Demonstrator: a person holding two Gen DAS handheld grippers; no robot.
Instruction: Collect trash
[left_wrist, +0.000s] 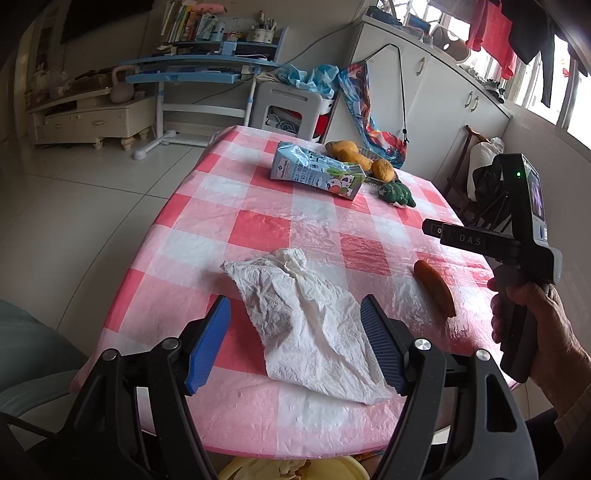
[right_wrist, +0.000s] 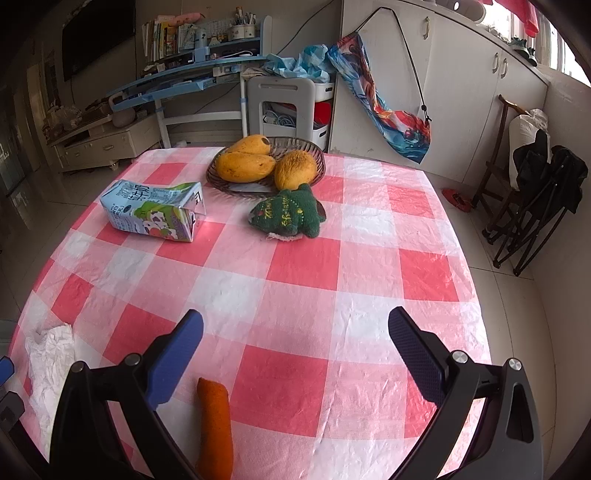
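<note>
Checked table (right_wrist: 303, 280): tissue (left_wrist: 306, 325), carton (right_wrist: 155, 212).

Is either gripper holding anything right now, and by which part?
Nothing is held. The left gripper stands open around the crumpled tissue; the right gripper is open and empty.

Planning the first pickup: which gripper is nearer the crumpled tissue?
Left. The left gripper straddles the crumpled tissue, jaws open; the right gripper hangs off beside it.

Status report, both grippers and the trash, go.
Left gripper open, straddling crumpled tissue, not gripping. Right gripper open, empty. Milk carton lying untouched. Orange piece beside right gripper. Nothing in the way.
</note>
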